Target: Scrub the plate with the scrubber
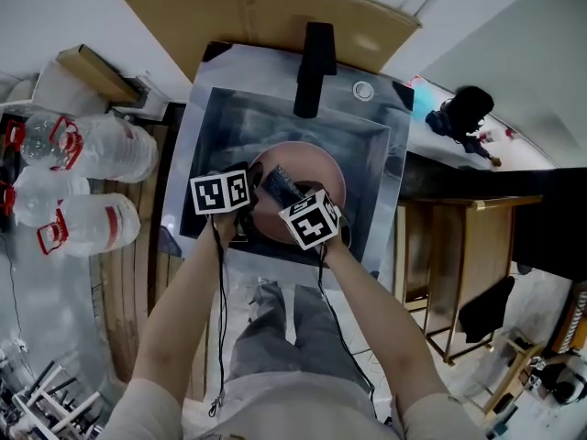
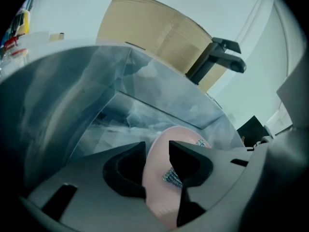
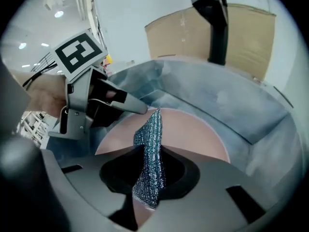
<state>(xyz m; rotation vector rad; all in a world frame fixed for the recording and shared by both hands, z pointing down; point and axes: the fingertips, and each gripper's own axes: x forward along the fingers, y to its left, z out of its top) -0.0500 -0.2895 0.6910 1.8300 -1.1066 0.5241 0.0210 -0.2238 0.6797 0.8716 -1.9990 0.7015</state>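
sink basin of dull stainless steel (image 1: pixel 229 122) fills the middle of the head view, deep and square-walled. a bent sheet of brown cardboard (image 1: pixel 257 12) stands against the wall behind it. clear plastic water bottles with red handles (image 1: pixel 101 145) lie crowded on the floor to the left, and a wooden table (image 1: pixel 459 236) stands to the right. a matte black faucet (image 1: pixel 315 67) rises from the back rim of the sink, its spout pointing over the basin.

a round, pale pink plate (image 1: pixel 323 170) lies face up in the basin, toward the near wall. both grippers meet over its near side, each topped by a white cube with black square markers.

the left gripper (image 2: pixel 157 151) is at the plate's left edge with its dark jaws apart, released. the pink face shows through the gap between them and neither pad presses on anything. in the right gripper view, one of its fingertips (image 3: pixel 140 109) sits just at the plate's rim.

the right gripper (image 3: pixel 152 150) has its jaws clenched on a silvery blue-green metallic mesh scrubber (image 3: pixel 149 170), pinched into a narrow strip. the scrubber's free end reaches out over the plate toward the far rim, just beside the left gripper's fingertip. whether it presses on the plate i cannot tell.
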